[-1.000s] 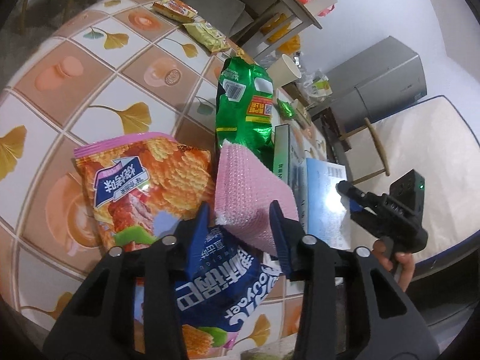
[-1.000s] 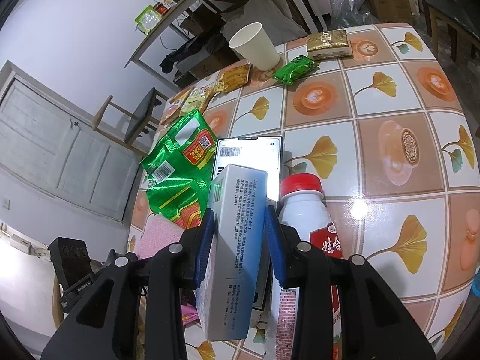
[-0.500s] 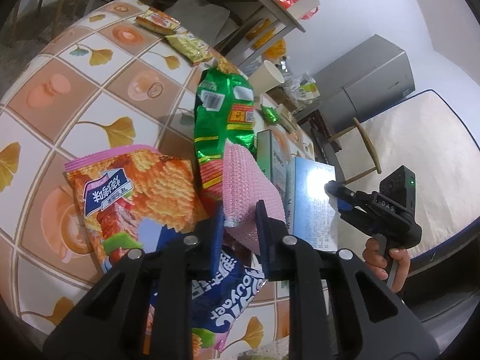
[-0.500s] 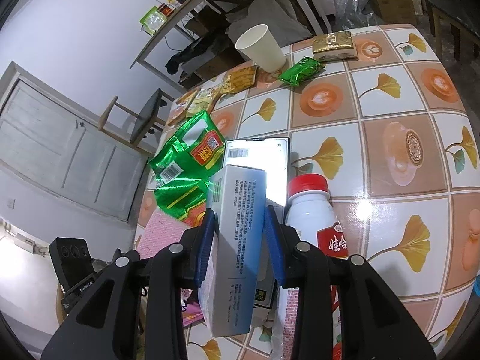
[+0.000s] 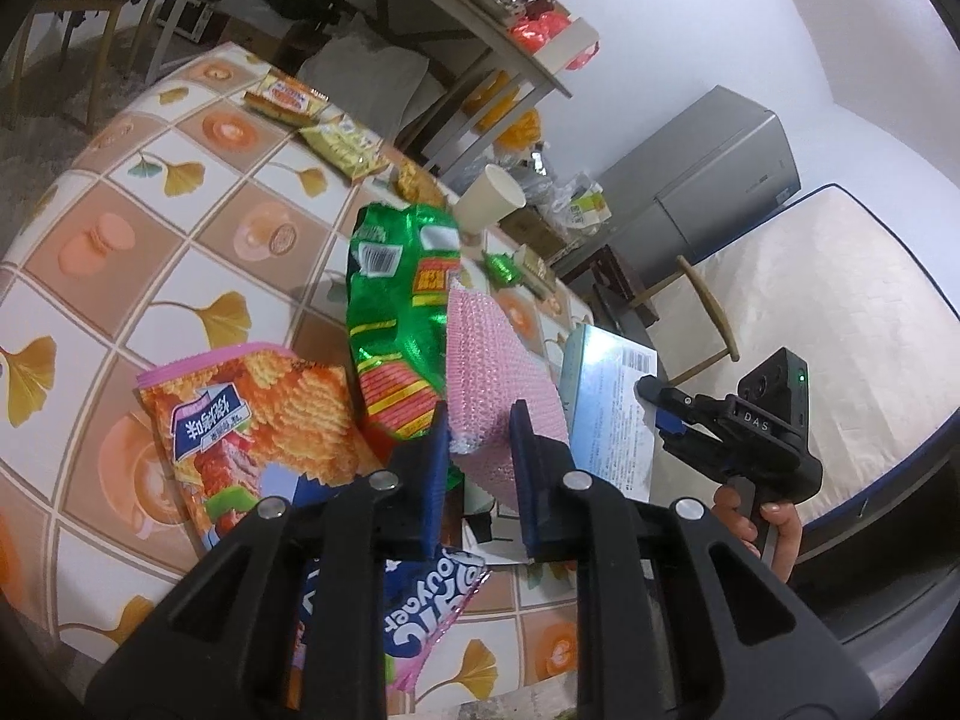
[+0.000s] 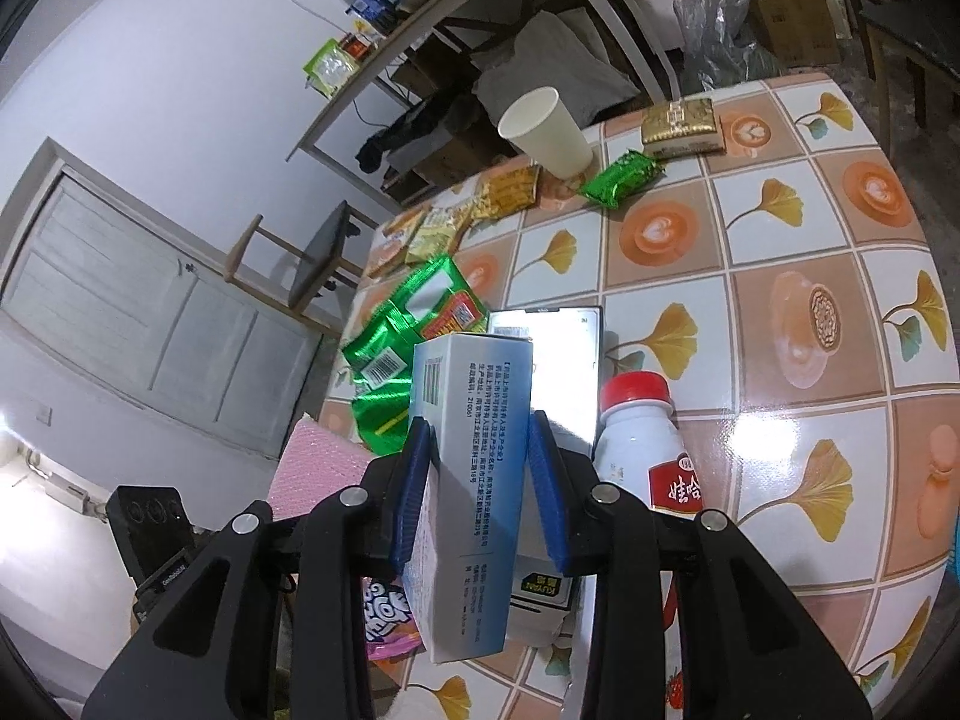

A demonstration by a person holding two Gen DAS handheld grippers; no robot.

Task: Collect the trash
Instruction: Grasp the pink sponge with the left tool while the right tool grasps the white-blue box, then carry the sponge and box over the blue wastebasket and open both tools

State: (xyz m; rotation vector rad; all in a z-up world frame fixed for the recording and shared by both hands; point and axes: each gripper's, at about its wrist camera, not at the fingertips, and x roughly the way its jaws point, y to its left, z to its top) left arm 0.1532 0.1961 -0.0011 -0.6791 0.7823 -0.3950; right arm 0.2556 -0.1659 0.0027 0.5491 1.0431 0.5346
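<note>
A: Why are both tools raised over the near edge of the tabletop (image 6: 780, 252)?

B: Each carries trash. The left gripper (image 5: 478, 468) is clenched on the pink bubble-wrap pouch (image 5: 498, 378); the right gripper (image 6: 480, 492) grips the white-and-blue box (image 6: 468, 468), probably lifted clear.

A: Anything hidden?

B: The box covers part of the milk bottle (image 6: 648, 456); no bin is visible.
</note>
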